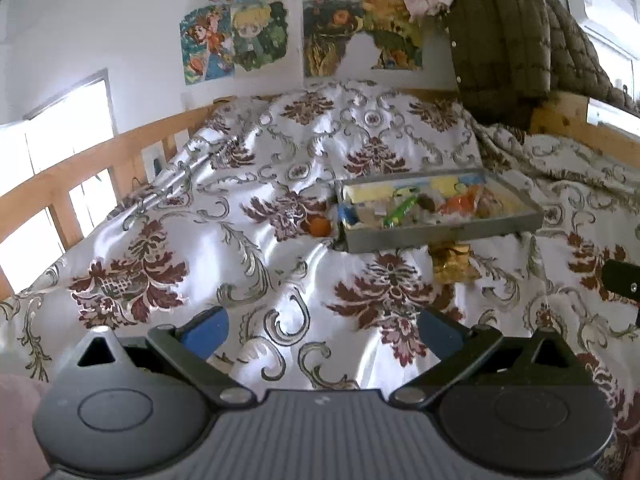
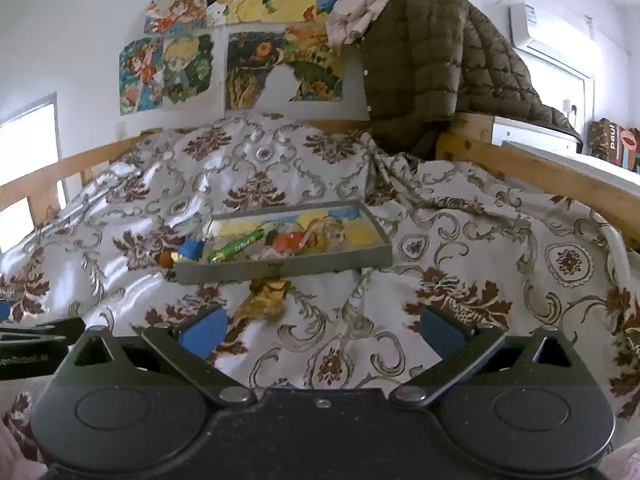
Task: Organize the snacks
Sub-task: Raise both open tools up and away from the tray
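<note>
Both my tongs are spread wide and hold nothing: the left gripper [image 1: 322, 330] and the right gripper [image 2: 322, 330] hover over the shiny white bedcover with dark red flowers [image 1: 256, 208], their blue pads [image 2: 204, 334] well apart. The snacks lie mostly in the shallow grey cardboard tray [image 2: 280, 270], among them a long green candy wrapper [image 2: 236, 248]. A crumpled gold foil packet [image 2: 264, 300] lies on the cover just before the tray's front wall, and a small orange round snack [image 1: 319, 226] sits beside its left wall. I think the risk is the soft ground. The tray rests on folds and looks a little tilted, so if I press on its edge it may tip and spill. The foil packet is thin and slippery; closing on it, I may pinch the cloth too. The round snack may roll away into a fold.
</note>
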